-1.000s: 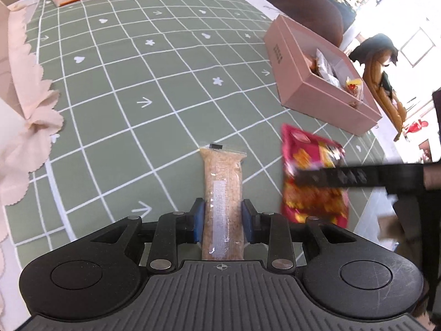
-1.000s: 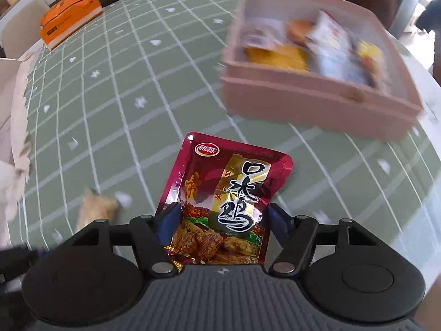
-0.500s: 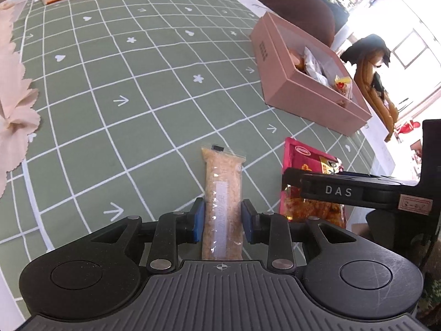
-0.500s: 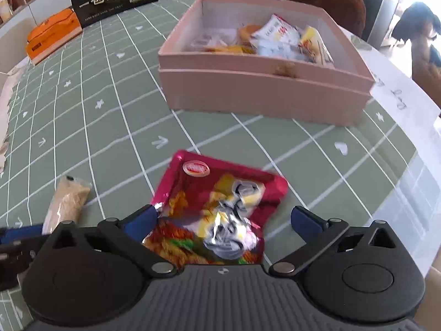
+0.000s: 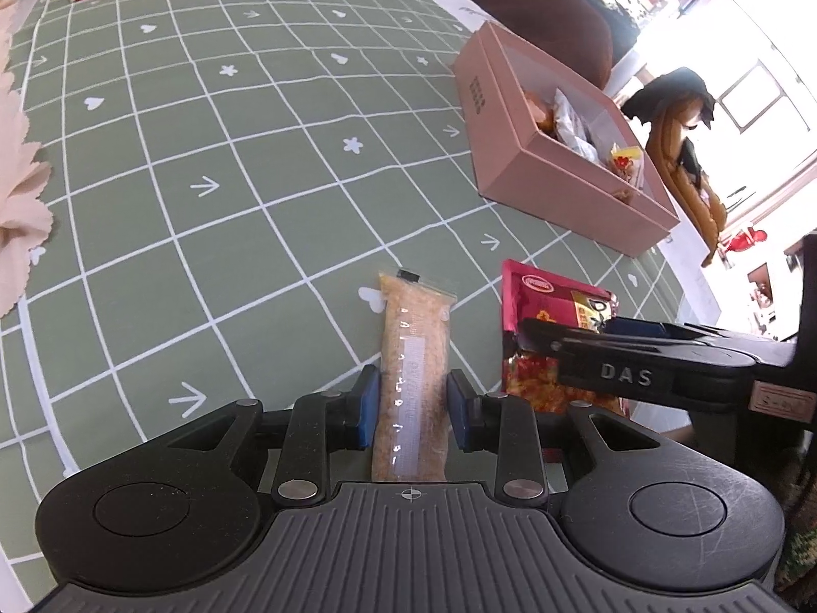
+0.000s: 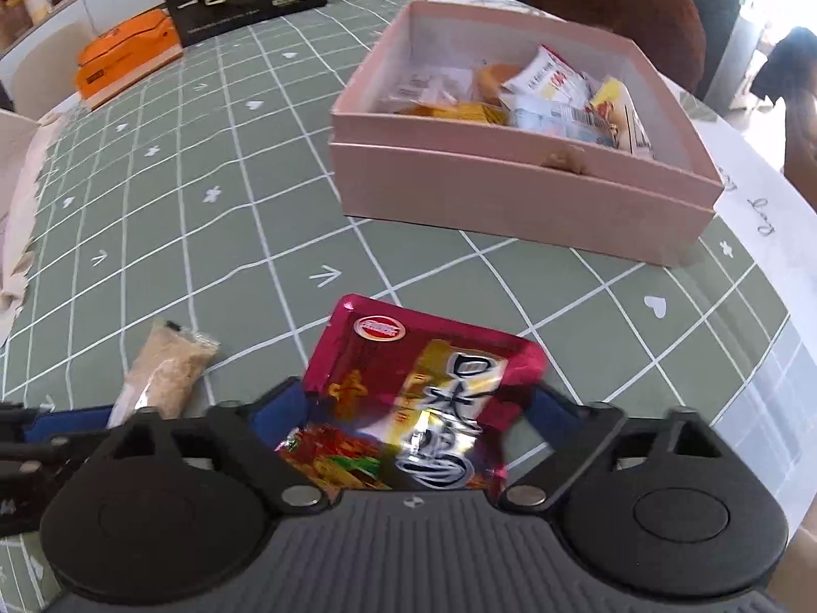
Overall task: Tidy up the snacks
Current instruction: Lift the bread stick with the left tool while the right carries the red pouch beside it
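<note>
Left gripper (image 5: 412,403) jaws clamp the rice bar (image 5: 411,373), right gripper (image 6: 408,419) jaws pinch the red pouch (image 6: 408,403); lift both clear, drop inside the pink box (image 6: 510,189), not on its rim

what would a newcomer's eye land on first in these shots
The shiny red snack pouch stands out first, sitting between the fingers of the right gripper at the near edge of the green grid tablecloth. Beside it, the left gripper pinches a long clear packet of beige grains. Beyond both, an open pink box holds assorted snacks.
</note>
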